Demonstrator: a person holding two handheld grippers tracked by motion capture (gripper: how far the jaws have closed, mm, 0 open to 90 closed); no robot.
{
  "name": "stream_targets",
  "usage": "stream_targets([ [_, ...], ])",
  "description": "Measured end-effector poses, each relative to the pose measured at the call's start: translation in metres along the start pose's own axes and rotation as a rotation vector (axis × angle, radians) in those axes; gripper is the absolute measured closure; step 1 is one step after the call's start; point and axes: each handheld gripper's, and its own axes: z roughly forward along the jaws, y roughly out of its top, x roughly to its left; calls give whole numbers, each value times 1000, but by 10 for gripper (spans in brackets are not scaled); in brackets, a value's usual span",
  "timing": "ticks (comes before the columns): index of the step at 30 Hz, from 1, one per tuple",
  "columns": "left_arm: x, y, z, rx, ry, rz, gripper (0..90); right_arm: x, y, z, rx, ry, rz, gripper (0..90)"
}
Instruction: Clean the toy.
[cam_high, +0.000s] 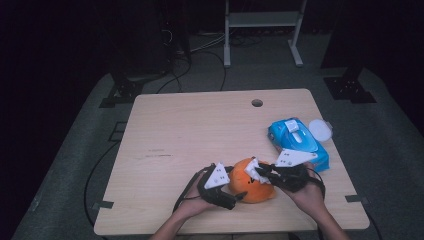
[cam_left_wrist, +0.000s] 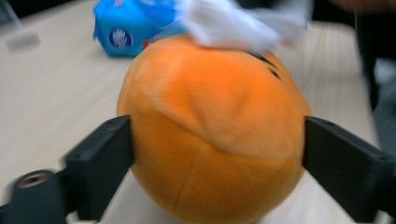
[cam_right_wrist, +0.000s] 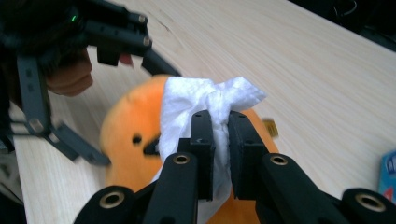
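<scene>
Right gripper view: my right gripper (cam_right_wrist: 219, 140) pinches a white wipe (cam_right_wrist: 205, 100) against the orange plush toy (cam_right_wrist: 128, 121) at centre frame. My left gripper (cam_left_wrist: 217, 154) straddles the toy, jaws spread and apparently touching its sides. Wiping under way, I judge; most of the surface remains.

Orange plush toy (cam_high: 252, 186), white wipe (cam_right_wrist: 201, 105)

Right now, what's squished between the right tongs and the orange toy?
A white wipe: the right tongs pinch it and it lies on the orange toy, as the right gripper view shows.
</scene>
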Motion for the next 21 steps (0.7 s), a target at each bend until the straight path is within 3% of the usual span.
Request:
stream_targets([
  [1,0,0,0,0,0,0,86,0,0,0,0,0,0,807],
  [2,3,0,0,-9,-12,-39,86,1,-2,0,0,6,1,807],
  [3,3,0,1,-8,-15,-51,87,3,-2,0,1,8,-8,807],
  [4,3,0,1,-3,-11,-42,150,10,1,1,4,12,-23,807],
  [7,-6,1,0,-8,20,54,218,18,6,2,-9,50,-33,807],
  [8,-15,4,1,-1,45,158,252,28,12,6,-14,67,-65,806],
  [9,-15,4,1,-1,45,158,262,32,14,7,-14,64,-78,806],
  [12,-21,2,0,12,58,236,277,32,18,8,-23,56,-80,806],
  [15,-18,0,-1,14,48,233,278,25,16,6,-22,36,-60,807],
  [16,-17,-1,-1,14,44,227,275,15,11,3,-18,10,-34,807],
  [18,-13,-3,-3,19,36,201,267,10,7,2,-13,4,-14,807],
  [19,-11,-3,-3,16,29,181,244,6,3,1,-12,2,6,807],
  [20,-8,-1,-2,11,-9,124,155,3,-2,1,-12,7,30,807],
  [21,-8,-1,-2,11,-9,124,106,3,-2,1,-12,7,30,807],
])
